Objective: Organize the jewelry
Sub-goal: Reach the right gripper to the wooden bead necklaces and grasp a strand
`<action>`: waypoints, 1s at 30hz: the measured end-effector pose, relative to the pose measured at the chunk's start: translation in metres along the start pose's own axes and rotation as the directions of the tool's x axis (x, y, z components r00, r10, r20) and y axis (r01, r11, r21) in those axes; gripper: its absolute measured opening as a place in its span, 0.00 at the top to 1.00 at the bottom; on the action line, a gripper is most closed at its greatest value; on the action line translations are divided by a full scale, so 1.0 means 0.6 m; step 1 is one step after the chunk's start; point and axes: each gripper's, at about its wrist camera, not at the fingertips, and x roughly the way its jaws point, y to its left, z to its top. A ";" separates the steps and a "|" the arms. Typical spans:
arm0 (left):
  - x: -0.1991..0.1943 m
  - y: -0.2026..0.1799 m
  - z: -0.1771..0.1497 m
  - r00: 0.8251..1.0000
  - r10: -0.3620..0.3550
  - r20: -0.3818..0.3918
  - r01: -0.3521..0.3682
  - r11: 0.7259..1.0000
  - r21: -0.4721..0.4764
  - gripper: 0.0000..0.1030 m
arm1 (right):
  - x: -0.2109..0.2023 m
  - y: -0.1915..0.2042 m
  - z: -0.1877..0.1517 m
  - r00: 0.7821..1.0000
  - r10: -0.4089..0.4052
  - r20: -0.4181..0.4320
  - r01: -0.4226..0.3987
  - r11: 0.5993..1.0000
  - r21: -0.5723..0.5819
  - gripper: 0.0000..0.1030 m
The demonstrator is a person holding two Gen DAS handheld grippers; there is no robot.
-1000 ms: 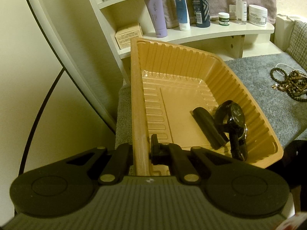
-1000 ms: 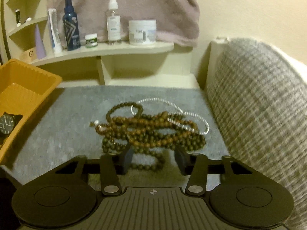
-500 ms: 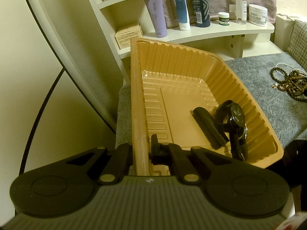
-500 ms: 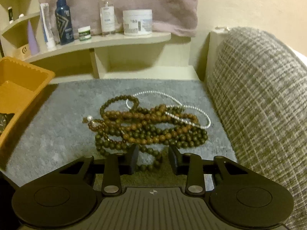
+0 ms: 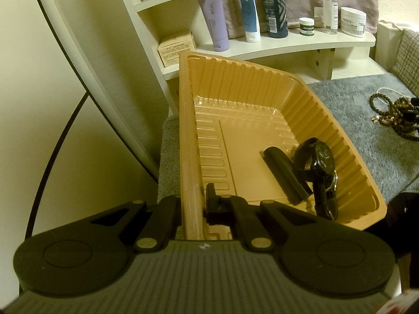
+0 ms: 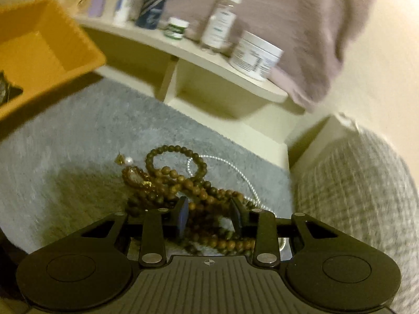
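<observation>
At lower centre, the tilted right gripper [image 6: 209, 216] half hides blurred beads [image 6: 178, 180] between its parted fingers; left gripper [image 5: 193, 206] clamps the tray rim [image 5: 187, 157].

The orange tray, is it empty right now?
No, the orange tray already holds a black wristwatch and a black tube-shaped piece.

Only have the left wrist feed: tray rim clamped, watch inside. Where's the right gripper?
Observer: Right gripper is low over the brown bead pile on the grey mat, with a finger on either side of several strands.
Operator: Gripped?
Observer: Cannot tell. The jaws stand apart with beads filling the gap, and the pile lies on the mat.
Operator: Anything tangled in?
Observer: A thin pearl-white strand runs into the pile beside the finger on the picture's right.
</observation>
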 end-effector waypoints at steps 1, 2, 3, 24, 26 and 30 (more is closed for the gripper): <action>0.000 0.000 0.000 1.000 0.000 0.000 0.000 1.000 0.000 0.97 | 0.001 0.003 -0.001 1.000 -0.006 0.004 0.006 0.999 -0.035 0.66; 0.000 0.000 0.000 1.000 0.001 -0.001 -0.001 1.000 -0.001 0.97 | 0.003 0.006 -0.002 1.000 -0.008 0.004 0.008 0.997 -0.075 0.66; 0.000 0.000 0.000 1.000 0.001 -0.001 -0.001 1.000 -0.001 0.97 | 0.005 0.011 -0.003 1.000 -0.009 0.003 0.009 0.994 -0.113 0.66; -0.002 0.000 0.000 1.000 0.001 0.000 -0.001 1.000 0.001 0.97 | -0.067 -0.025 0.030 0.994 0.011 0.106 0.009 0.982 -0.187 0.93; -0.003 0.000 0.000 1.000 0.001 0.002 -0.001 1.000 0.000 0.97 | -0.089 -0.041 0.042 0.990 0.001 0.143 0.021 0.988 -0.153 0.93; -0.004 -0.001 -0.001 1.000 0.001 0.006 -0.001 1.000 -0.003 0.97 | -0.127 -0.075 0.068 0.981 0.000 0.196 0.017 0.996 -0.086 0.93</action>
